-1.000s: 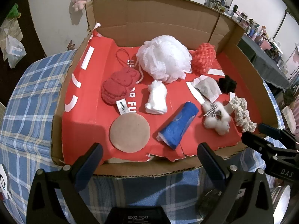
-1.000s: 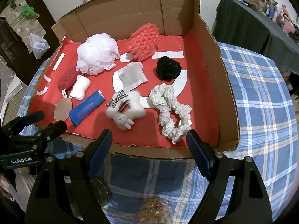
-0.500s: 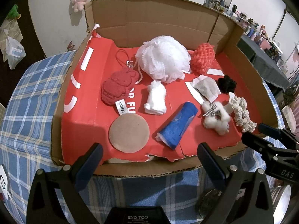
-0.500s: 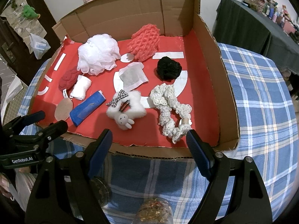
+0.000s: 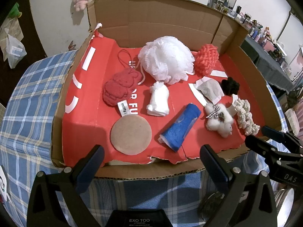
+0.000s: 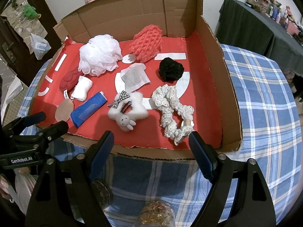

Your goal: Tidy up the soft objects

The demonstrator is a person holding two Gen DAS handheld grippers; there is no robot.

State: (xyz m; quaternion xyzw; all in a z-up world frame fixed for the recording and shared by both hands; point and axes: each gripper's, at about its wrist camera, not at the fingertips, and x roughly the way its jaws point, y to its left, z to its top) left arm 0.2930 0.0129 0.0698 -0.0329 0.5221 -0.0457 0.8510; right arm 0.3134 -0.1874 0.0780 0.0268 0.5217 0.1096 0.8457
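Note:
A cardboard box point(image 5: 155, 28) point(image 6: 214, 70) with a red floor holds several soft things: a white mesh pouf point(image 5: 166, 62) point(image 6: 100, 54), a coral knit piece point(image 5: 207, 60) point(image 6: 147, 43), a red plush point(image 5: 119, 88), a white cloth roll point(image 5: 158, 101), a blue roll point(image 5: 180, 127) point(image 6: 88, 109), a tan round pad point(image 5: 131, 135), a white fluffy bunny clip point(image 5: 219, 119) point(image 6: 126, 109), a cream scrunchie point(image 6: 172, 111) and a black scrunchie point(image 6: 171, 70). My left gripper point(image 5: 151, 155) and right gripper point(image 6: 151, 138) are open and empty, both at the box's near edge.
The box stands on a blue plaid tablecloth point(image 6: 265, 104). A jar with gold contents point(image 6: 155, 215) and a round tin point(image 6: 101, 191) sit below the right gripper. A dark-covered table with bottles point(image 6: 255, 24) stands at the back right.
Both views have shifted only slightly; nothing in the box has moved and both grippers stay open.

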